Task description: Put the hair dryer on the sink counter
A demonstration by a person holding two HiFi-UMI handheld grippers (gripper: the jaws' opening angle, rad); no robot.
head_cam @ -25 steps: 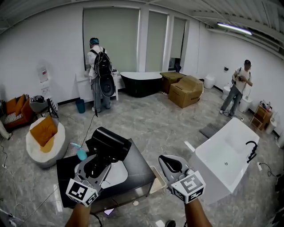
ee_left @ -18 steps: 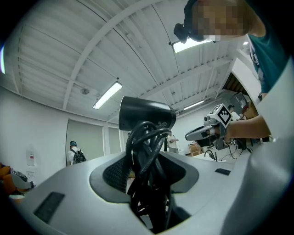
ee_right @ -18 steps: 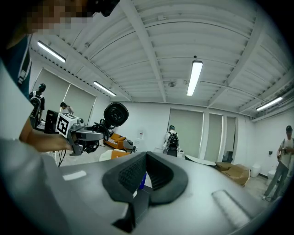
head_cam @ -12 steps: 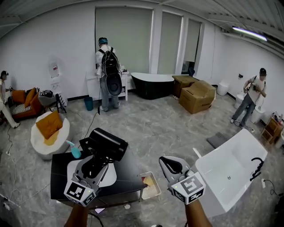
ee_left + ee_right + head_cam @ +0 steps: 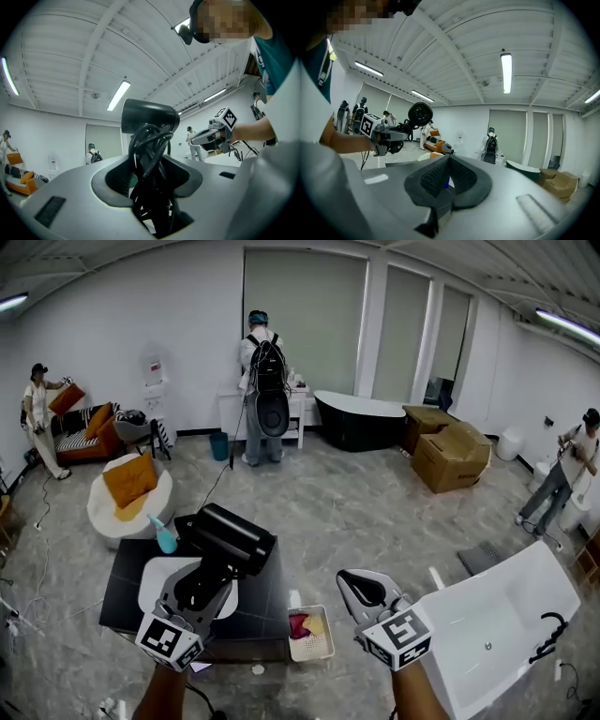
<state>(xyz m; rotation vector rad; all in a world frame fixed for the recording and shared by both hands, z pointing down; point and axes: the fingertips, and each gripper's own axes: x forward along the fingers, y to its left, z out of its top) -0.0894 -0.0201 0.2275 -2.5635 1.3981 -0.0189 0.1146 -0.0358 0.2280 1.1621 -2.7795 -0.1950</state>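
My left gripper (image 5: 208, 579) is shut on the handle of a black hair dryer (image 5: 231, 538), whose cord is wound round that handle. In the left gripper view the hair dryer (image 5: 150, 118) stands up from between the jaws of the left gripper (image 5: 151, 174). It hangs over the black sink counter (image 5: 120, 589) and its white basin (image 5: 156, 576). My right gripper (image 5: 356, 585) floats to the right of the counter, shut on nothing. In the right gripper view the pads of the right gripper (image 5: 449, 174) meet, and the hair dryer (image 5: 420, 114) shows at the left.
A teal spray bottle (image 5: 165, 538) stands on the counter's far edge. A white basket (image 5: 310, 635) with red and yellow things sits on the floor by the counter. A white bathtub (image 5: 497, 634) is at the right, a round white seat (image 5: 131, 495) at the left. Several people stand far off.
The head view has swung to the left, so the room has slid right in the frame. Both grippers keep their places, and the hair dryer stays in the left one.
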